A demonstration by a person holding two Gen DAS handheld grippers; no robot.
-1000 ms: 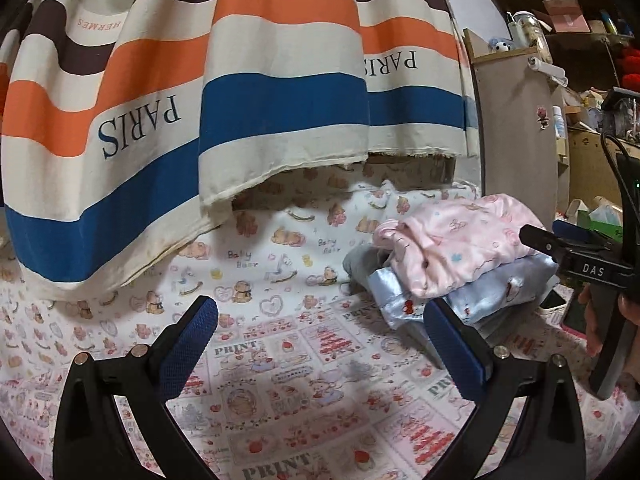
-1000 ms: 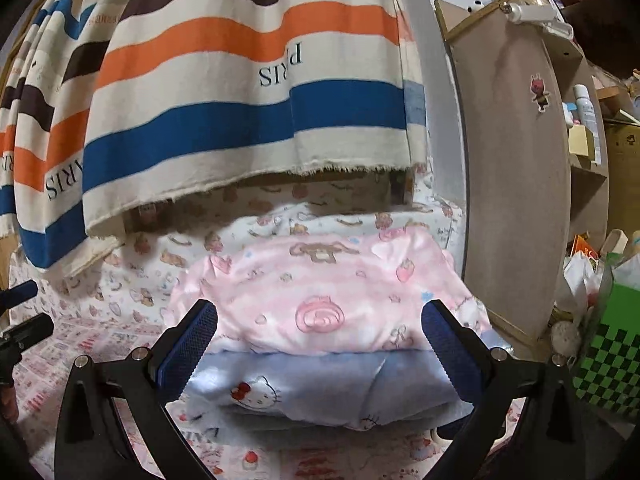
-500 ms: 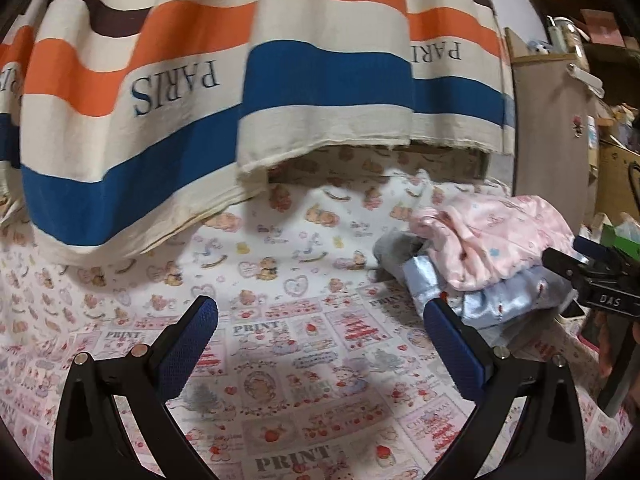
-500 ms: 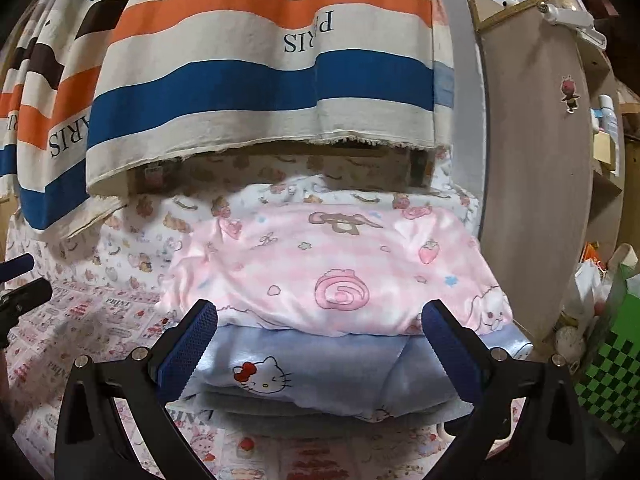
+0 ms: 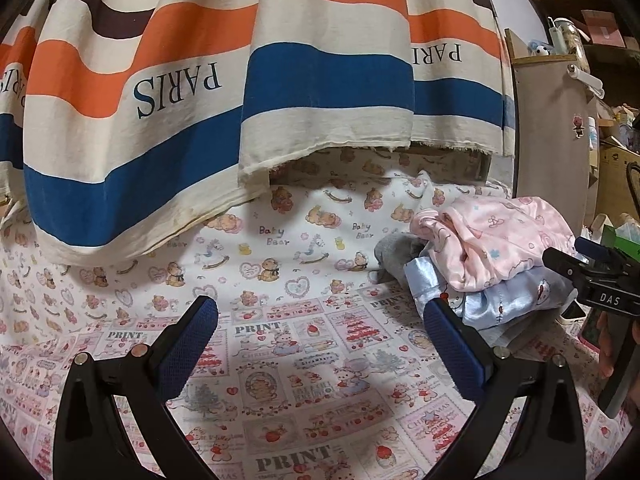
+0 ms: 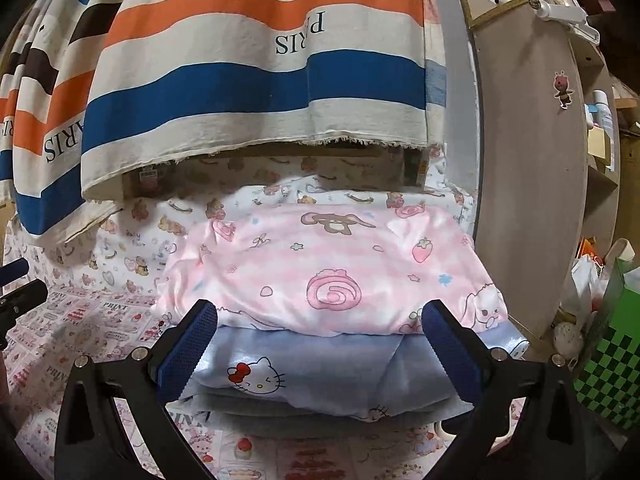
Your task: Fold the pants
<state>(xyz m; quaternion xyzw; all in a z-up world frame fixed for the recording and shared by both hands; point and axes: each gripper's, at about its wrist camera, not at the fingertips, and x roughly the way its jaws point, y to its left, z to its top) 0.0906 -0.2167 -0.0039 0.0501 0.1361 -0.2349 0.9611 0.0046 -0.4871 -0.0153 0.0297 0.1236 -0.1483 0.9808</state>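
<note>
Only our right wrist view shows the folded pink pants [image 6: 332,268] face-on, long axis left-right, topping a blue garment [image 6: 312,372]; our left view shows that stack side-on beside the cabinet [image 5: 552,140]. Both left gripper [image 5: 320,344] and right gripper [image 6: 320,344] gape empty above the printed sheet [image 5: 304,364], striped cloth [image 5: 248,92] hanging behind.

Left wrist view: low over printed bedsheet [image 5: 304,360], facing striped cloth [image 5: 200,120]; folded pile [image 5: 492,264] at right. Right wrist view: close behind same pile [image 6: 332,276], facing same cloth [image 6: 240,92]. Both share pile, cloth, cabinet [image 6: 528,160].
</note>
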